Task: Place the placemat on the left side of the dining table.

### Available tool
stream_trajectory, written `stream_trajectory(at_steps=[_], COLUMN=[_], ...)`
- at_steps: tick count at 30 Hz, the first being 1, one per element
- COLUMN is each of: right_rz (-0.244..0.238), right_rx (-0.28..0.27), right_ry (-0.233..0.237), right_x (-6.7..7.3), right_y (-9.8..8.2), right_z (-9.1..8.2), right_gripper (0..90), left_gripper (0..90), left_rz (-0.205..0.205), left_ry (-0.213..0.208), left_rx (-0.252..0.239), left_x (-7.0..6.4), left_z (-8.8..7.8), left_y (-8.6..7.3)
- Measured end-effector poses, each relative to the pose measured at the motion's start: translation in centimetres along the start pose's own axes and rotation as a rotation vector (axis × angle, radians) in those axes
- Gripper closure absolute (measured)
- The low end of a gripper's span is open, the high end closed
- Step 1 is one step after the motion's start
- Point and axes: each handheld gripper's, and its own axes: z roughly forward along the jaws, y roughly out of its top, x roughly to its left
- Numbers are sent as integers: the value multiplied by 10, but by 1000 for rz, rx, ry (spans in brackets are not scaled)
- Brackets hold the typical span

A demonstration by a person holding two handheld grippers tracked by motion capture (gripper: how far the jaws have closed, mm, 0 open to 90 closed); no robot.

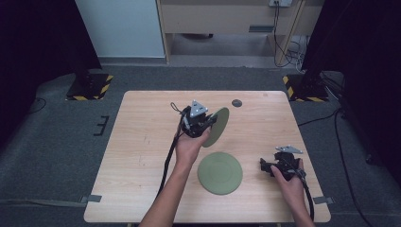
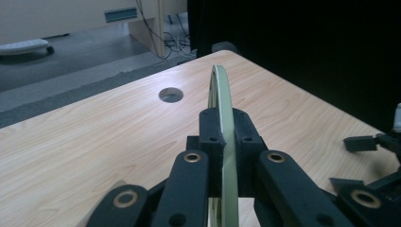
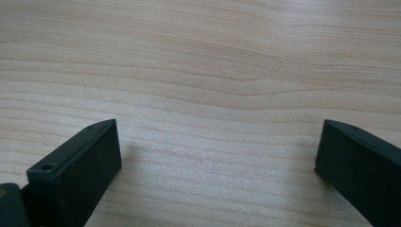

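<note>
Item: green plate [image 1: 218, 126], on edge, pinched in your left gripper [image 2: 222, 127]; carry step. Next: lower it onto second plate [image 1: 220, 172] below-right. Right gripper [image 3: 213, 161]: wide, empty.

Your left forearm reaches in from the bottom edge toward the middle of the table, the hand wrapped under the left tool [image 1: 208, 120], which is lifted off the surface and turned toward your right. Its two black jaws are pressed in close together, pads [image 2: 211, 137] nearly meeting. Your right hand [image 1: 287, 178] sits low near the table's right front, gripping the right tool [image 1: 263, 166]; its jaws stand wide apart, pointing left across the wood.
</note>
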Motion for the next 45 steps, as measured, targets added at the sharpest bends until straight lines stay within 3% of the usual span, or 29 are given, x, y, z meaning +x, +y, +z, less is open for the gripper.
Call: stream_trajectory(at_steps=[7,26,45], right_rz=[-1,-8,-13], right_rx=[0,1,1], right_ry=[0,5,12], right_x=[0,0,1], right_y=[0,0,0], right_z=[0,0,0], right_gripper=[13,13,13], left_gripper=[853,853,853], left_rz=[-20,-30,-104], left_ry=[18,56,110], left_rx=[-12,-10,-15], left_x=[14,34,65], left_z=[-11,-26,-49], left_y=[-3,-6,-32])
